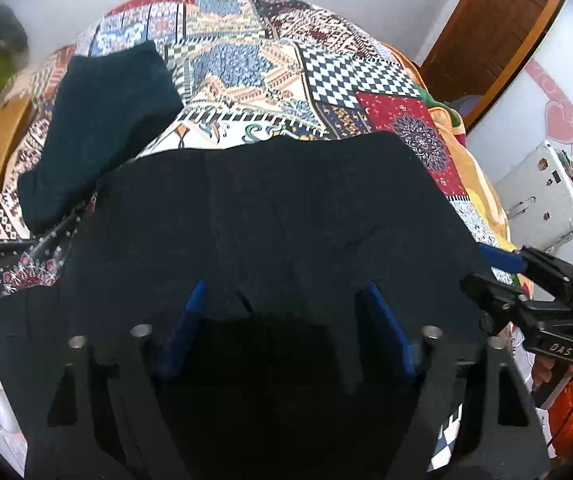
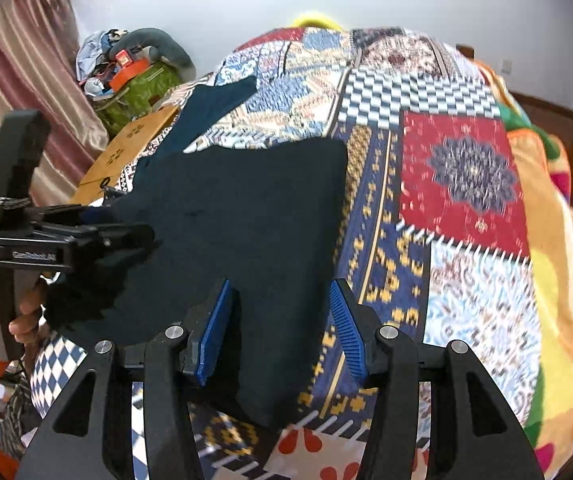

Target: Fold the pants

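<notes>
Dark navy pants [image 1: 286, 208] lie spread on the patchwork bed cover [image 1: 246, 64]. My left gripper [image 1: 286, 308] is low over their near part. Its blue pads [image 1: 190, 308] stand apart with dark cloth lying between them, and I see no pinch. In the right wrist view the pants [image 2: 238, 220] fill the middle-left. My right gripper [image 2: 280, 320] is open above their right edge, one pad over the cloth and one over the cover. The left gripper [image 2: 142, 240] sits at the pants' left edge. The right gripper [image 1: 502, 276] shows at the right edge of the left wrist view.
A teal garment [image 1: 102, 120] lies folded on the cover behind the pants to the left. A wooden board [image 2: 126, 152], a green bag with clutter [image 2: 138, 88] and a striped curtain [image 2: 14, 80] stand left of the bed. A white appliance [image 1: 538, 196] and a brown door [image 1: 494, 12] are on the right.
</notes>
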The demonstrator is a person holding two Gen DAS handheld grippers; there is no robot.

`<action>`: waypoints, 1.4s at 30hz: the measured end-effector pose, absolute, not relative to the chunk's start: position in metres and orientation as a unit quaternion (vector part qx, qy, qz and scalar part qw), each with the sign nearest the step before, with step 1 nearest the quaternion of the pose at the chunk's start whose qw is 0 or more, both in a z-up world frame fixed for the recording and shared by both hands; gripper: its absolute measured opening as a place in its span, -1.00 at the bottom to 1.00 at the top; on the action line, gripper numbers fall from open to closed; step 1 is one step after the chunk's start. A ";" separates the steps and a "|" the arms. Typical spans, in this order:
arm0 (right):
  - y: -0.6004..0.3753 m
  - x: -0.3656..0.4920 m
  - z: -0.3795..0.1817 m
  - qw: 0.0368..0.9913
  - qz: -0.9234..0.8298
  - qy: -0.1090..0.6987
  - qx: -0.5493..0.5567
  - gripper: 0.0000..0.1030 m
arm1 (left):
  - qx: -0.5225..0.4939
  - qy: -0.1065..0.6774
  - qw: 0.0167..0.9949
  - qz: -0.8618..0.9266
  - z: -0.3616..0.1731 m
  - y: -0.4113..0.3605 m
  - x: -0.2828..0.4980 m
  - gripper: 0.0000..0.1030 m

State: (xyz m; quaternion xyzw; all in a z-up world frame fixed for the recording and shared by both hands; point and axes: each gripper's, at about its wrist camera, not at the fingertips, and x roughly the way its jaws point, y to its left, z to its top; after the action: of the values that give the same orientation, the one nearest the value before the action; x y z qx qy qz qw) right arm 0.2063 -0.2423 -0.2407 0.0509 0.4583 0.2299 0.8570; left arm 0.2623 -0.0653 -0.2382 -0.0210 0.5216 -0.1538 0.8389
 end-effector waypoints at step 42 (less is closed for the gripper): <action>-0.200 0.220 -0.221 0.861 0.259 0.437 0.010 -0.09 | -0.001 0.443 0.896 -0.028 -0.201 0.017 0.200 0.31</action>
State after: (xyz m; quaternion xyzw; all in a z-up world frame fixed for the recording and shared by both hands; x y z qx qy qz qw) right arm 0.2196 -0.1999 -0.2208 0.0099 0.4368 0.2593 0.8613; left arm 0.2001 0.0170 -0.2007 -0.0008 0.4426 -0.0281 0.8963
